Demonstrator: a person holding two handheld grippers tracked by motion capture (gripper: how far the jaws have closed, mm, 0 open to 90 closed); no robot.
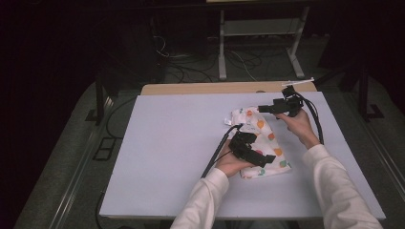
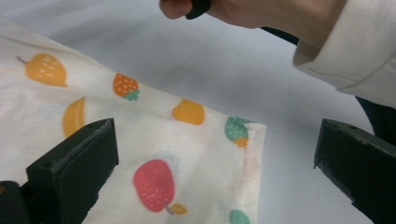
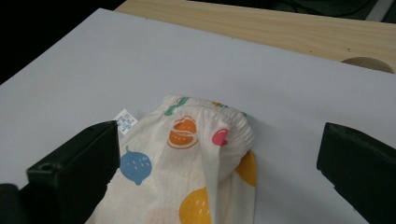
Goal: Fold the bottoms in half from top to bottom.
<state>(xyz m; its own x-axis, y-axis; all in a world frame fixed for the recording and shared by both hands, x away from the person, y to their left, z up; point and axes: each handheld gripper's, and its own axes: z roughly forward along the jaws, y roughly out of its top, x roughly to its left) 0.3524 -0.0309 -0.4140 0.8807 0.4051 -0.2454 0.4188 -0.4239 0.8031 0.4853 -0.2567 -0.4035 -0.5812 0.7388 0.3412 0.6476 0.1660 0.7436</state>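
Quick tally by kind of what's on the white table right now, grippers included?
Fruit-print cloth: 1, folded, with a small white tag at its gathered end
Grippers: 2, the left gripper and the right gripper, both open over the cloth
Total: 3

We see a pale grey-white table top [image 1: 162, 157] under bright light, with a strip of light wood [image 1: 200, 88] along its far edge; in the right gripper view that wood [image 3: 289, 28] has a round hole [image 3: 366, 64] cut in it. Around the table the room lies in deep shadow. Beyond the far edge we make out a grey floor [image 1: 267, 71] strewn with loose cables [image 1: 191, 71], and the white metal legs of a frame [image 1: 260, 43] standing on it. Dark stands [image 1: 99, 102] flank the table at both sides.
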